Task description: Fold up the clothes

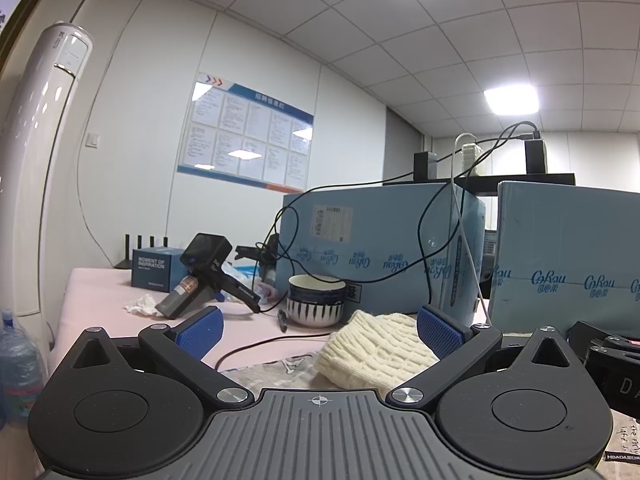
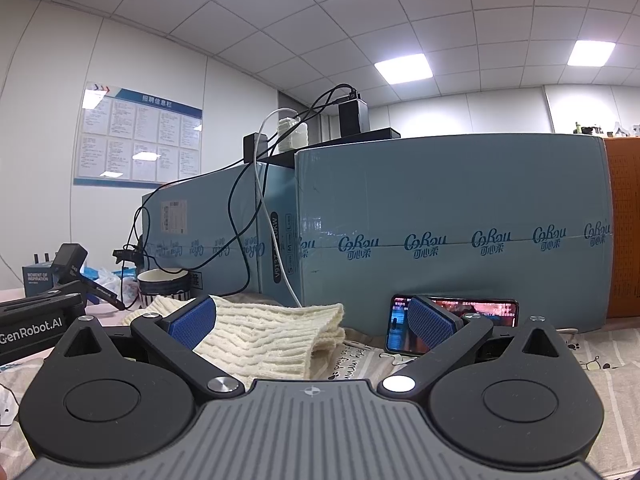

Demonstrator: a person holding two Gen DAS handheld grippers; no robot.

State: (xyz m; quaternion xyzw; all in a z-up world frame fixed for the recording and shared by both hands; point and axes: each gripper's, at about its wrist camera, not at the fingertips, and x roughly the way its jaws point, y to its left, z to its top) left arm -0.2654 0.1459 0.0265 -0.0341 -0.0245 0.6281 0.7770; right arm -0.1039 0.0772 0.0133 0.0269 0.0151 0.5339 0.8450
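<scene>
A cream knitted garment [image 1: 376, 348] lies folded in a thick stack on a patterned cloth on the table. In the right wrist view the garment [image 2: 272, 336] shows its layered folded edge. My left gripper [image 1: 320, 330] is open, low over the table, with the garment between and just beyond its blue pads, not gripped. My right gripper [image 2: 312, 322] is open, with the garment in front of its left pad [image 2: 192, 320]. The left gripper's black body [image 2: 32, 324] shows at the left of the right wrist view.
Two large blue cardboard boxes [image 2: 452, 232] stand close behind the garment. A phone [image 2: 484, 312] with a lit screen leans against the right box. A striped bowl [image 1: 316, 300], a spare gripper device [image 1: 200, 276], black cables [image 1: 424, 240], tissues and a small blue box [image 1: 152, 268] lie at the left.
</scene>
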